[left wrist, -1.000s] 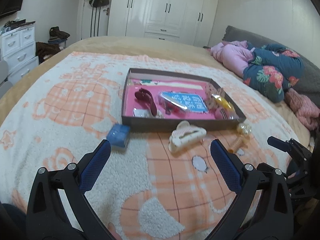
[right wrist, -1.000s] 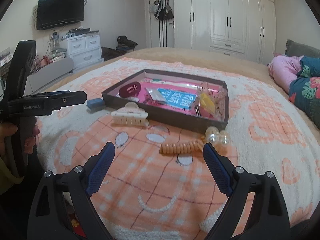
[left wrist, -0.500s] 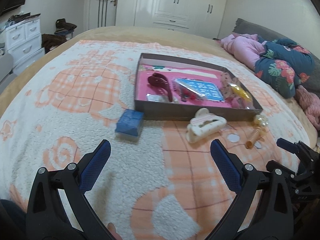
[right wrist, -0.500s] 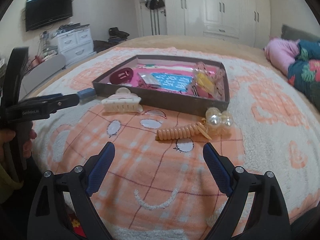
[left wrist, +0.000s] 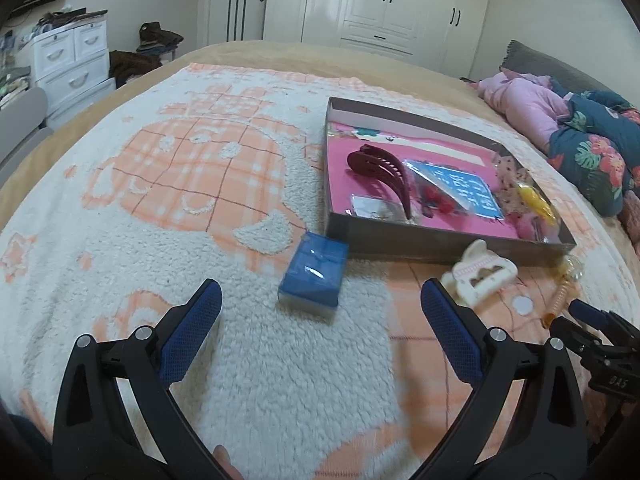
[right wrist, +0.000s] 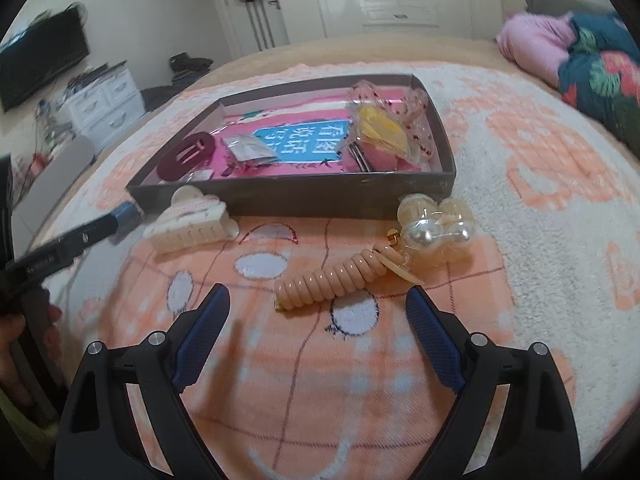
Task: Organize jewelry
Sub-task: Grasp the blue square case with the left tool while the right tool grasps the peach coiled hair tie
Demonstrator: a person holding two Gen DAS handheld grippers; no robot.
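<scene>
A peach coiled hair tie (right wrist: 334, 280) lies just ahead of the gaping, empty right tongs (right wrist: 318, 338); the left tongs (left wrist: 320, 334) are likewise released.

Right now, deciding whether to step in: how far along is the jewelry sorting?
Partly done: the tray holds a maroon clip. Both grippers, left and right, are open and empty. Blue box, cream claw clip, spiral tie, pearl packet remain outside.

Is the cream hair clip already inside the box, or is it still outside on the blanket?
Outside. The cream hair clip lies on the blanket, against the near wall of the box.
</scene>
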